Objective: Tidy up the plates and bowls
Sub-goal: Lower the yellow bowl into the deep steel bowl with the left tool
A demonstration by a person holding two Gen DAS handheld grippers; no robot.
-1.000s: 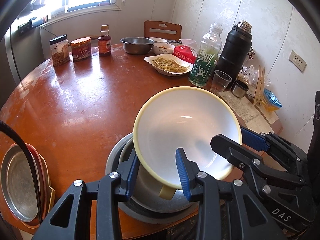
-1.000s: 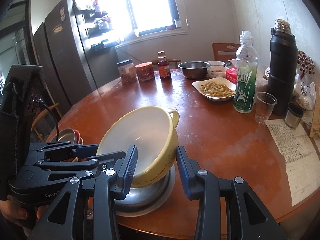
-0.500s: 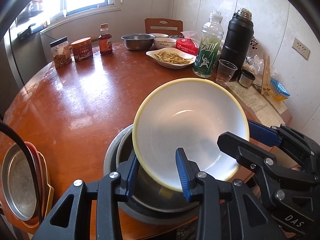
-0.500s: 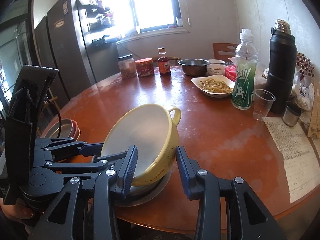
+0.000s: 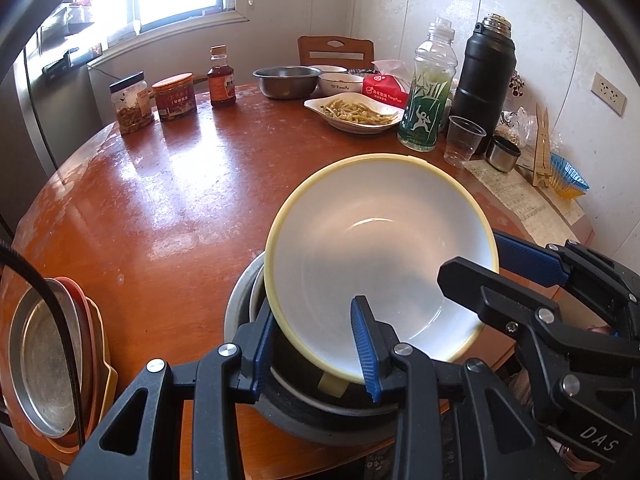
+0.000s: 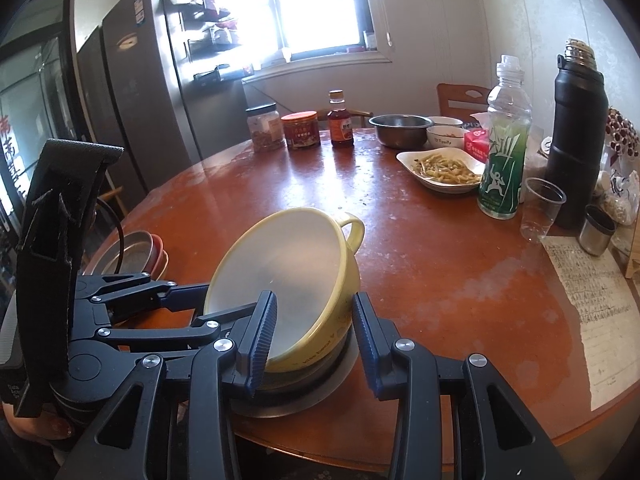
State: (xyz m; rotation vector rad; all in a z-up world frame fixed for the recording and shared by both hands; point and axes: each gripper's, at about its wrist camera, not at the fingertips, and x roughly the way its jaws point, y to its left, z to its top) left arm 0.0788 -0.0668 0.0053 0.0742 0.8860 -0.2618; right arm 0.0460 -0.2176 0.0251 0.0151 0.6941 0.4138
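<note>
My left gripper point(image 5: 316, 344) hides the metal bowl point(image 5: 240, 312) (rim only) beneath; both jaws pinch the tilted yellow bowl point(image 5: 380, 248), right gripper point(image 6: 314, 340) too.

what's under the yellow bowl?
The yellow bowl sits tilted in a metal bowl on the table; only the metal bowl's rim and part of its inner wall show. Its bottom is covered. Both grippers clamp the yellow bowl's rim.

Tilted yellow bowl point(image 6: 288, 280) between both claws
</note>
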